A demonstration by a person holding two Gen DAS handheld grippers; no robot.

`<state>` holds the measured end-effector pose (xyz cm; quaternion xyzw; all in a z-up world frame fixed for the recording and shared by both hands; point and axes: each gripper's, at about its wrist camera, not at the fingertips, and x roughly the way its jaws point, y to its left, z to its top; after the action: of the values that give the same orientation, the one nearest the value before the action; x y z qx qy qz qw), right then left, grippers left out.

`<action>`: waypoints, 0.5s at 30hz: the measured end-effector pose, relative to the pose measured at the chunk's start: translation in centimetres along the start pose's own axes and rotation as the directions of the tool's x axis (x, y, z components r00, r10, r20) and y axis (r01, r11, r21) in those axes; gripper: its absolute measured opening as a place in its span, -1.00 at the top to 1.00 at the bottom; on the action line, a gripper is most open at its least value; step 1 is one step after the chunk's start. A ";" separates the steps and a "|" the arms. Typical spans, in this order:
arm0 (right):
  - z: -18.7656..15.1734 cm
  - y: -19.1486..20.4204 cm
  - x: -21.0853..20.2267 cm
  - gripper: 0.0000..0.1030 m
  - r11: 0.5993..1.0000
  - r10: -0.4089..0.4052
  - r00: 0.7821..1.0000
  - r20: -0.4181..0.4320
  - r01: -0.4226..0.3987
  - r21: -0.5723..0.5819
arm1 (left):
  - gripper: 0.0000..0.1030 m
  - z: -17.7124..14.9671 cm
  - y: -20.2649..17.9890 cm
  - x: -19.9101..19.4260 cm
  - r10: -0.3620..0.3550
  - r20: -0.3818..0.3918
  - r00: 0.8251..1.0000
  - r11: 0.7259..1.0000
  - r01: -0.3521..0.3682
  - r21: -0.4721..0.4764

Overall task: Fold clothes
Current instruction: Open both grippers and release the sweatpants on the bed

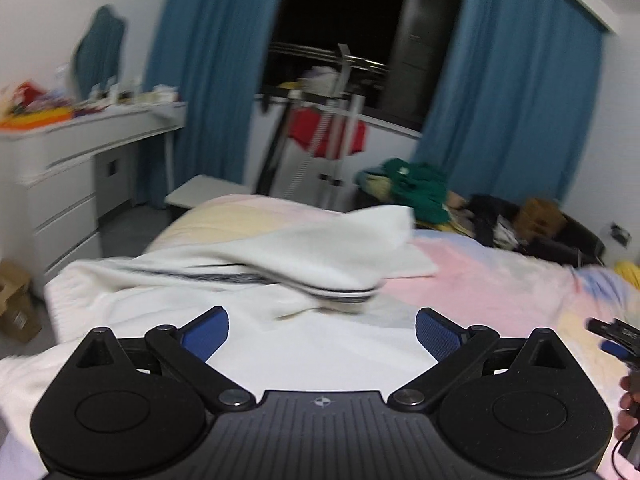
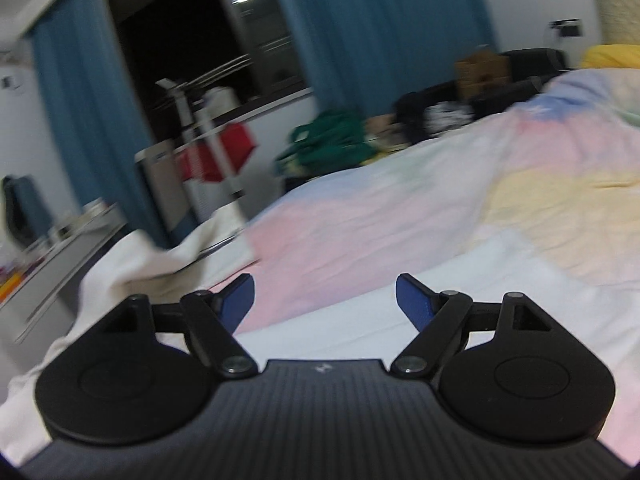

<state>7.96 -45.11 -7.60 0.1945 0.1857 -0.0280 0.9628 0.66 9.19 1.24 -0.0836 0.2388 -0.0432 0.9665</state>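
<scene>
A white garment with dark stripes (image 1: 256, 264) lies rumpled on the pastel bedspread (image 1: 492, 280), one part folded over itself. My left gripper (image 1: 322, 334) is open and empty just above the garment's near part. My right gripper (image 2: 325, 302) is open and empty above the bedspread (image 2: 360, 224); the white garment (image 2: 160, 264) lies to its left. The right gripper's tip also shows at the right edge of the left wrist view (image 1: 616, 340). Both views are blurred.
A white dresser (image 1: 68, 176) with clutter stands left of the bed. A drying rack with a red cloth (image 1: 328, 132) stands by the blue curtains (image 1: 508, 100). A pile of green clothes (image 1: 416, 188) and dark items (image 1: 520, 224) lie beyond the bed.
</scene>
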 end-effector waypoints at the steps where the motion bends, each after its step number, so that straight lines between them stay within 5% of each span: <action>1: -0.1 0.6 -0.1 -0.55 1.000 0.027 1.000 -0.006 -0.027 -0.016 | -0.96 0.1 -1.1 0.6 -0.012 0.005 1.000 1.000 0.012 0.009; 8: -1.5 3.9 -0.5 -0.55 0.987 0.123 0.992 -0.040 -0.126 -0.102 | -0.94 -0.5 -7.9 6.4 -0.024 0.005 1.000 0.999 0.024 0.023; 15: -2.3 3.6 0.9 -0.55 0.982 0.187 0.976 -0.114 -0.189 -0.007 | -0.93 -3.0 -10.3 11.8 0.032 -0.058 0.998 0.998 -0.028 0.058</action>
<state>8.44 -40.92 -8.63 0.2039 0.2208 0.0757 0.9508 9.26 -2.78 -4.84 -0.0510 0.2669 -0.0379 0.9616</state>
